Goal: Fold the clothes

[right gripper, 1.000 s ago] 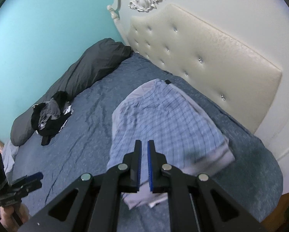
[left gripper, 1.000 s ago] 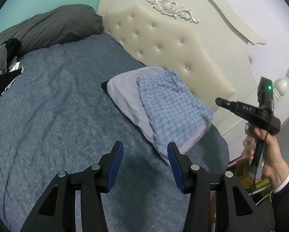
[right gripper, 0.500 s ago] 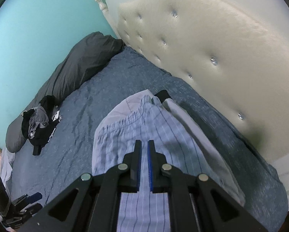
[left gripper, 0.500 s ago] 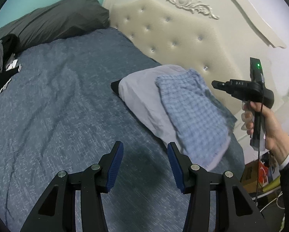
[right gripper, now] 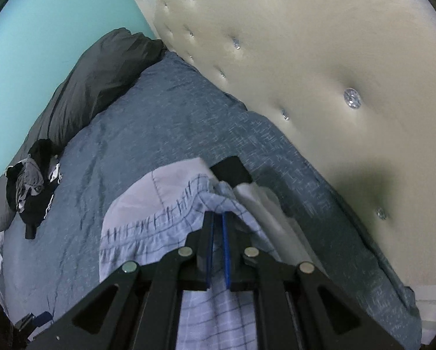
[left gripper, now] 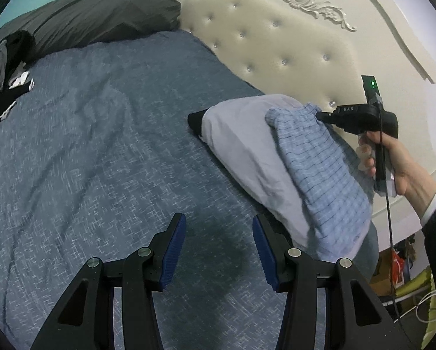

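Right wrist view, right gripper (right gripper: 217, 218) jaws pinching plaid shorts (right gripper: 159, 227) atop pillow (left gripper: 241, 145), left gripper (left gripper: 219, 233) jaws spread over bedspread (left gripper: 101, 145).

Over the last second the right gripper (right gripper: 217, 218) has dropped from above the blue checked shorts (left gripper: 323, 175) to their waistband end, at about 2 o'clock in the left wrist view, its nearly closed tips now touching the gathered cloth. The hand (left gripper: 393, 157) holding it has risen from 4 o'clock toward 3 o'clock. The shorts' top edge now looks bunched.
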Action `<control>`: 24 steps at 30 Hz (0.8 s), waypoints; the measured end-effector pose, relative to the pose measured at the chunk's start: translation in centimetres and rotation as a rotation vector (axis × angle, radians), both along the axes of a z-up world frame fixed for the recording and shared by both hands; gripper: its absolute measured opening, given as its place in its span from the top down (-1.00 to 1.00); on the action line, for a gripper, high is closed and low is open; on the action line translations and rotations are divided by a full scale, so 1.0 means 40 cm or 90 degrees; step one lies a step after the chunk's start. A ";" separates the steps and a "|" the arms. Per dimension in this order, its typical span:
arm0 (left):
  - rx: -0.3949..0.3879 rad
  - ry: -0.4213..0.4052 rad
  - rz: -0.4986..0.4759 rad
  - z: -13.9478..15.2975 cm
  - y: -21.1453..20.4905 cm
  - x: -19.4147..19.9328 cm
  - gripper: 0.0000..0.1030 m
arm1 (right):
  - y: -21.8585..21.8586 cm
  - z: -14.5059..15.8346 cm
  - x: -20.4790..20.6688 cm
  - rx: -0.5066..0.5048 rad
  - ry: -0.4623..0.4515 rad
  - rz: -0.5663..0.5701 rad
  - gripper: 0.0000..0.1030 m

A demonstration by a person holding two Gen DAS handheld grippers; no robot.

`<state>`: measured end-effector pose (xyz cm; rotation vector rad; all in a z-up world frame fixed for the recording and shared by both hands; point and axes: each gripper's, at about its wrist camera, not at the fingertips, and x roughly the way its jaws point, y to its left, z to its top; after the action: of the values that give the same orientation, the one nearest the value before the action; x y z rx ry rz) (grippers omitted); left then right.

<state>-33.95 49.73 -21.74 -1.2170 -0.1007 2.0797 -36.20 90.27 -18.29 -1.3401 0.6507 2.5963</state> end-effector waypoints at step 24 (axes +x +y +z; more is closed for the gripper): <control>0.013 0.011 -0.014 0.024 -0.016 0.023 -0.01 | 0.020 -0.024 -0.092 0.011 -0.009 -0.021 0.89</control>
<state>-33.02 49.09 -20.79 -1.1817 -0.0998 2.0653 -39.90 91.07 -19.26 -1.3305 0.6418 2.5575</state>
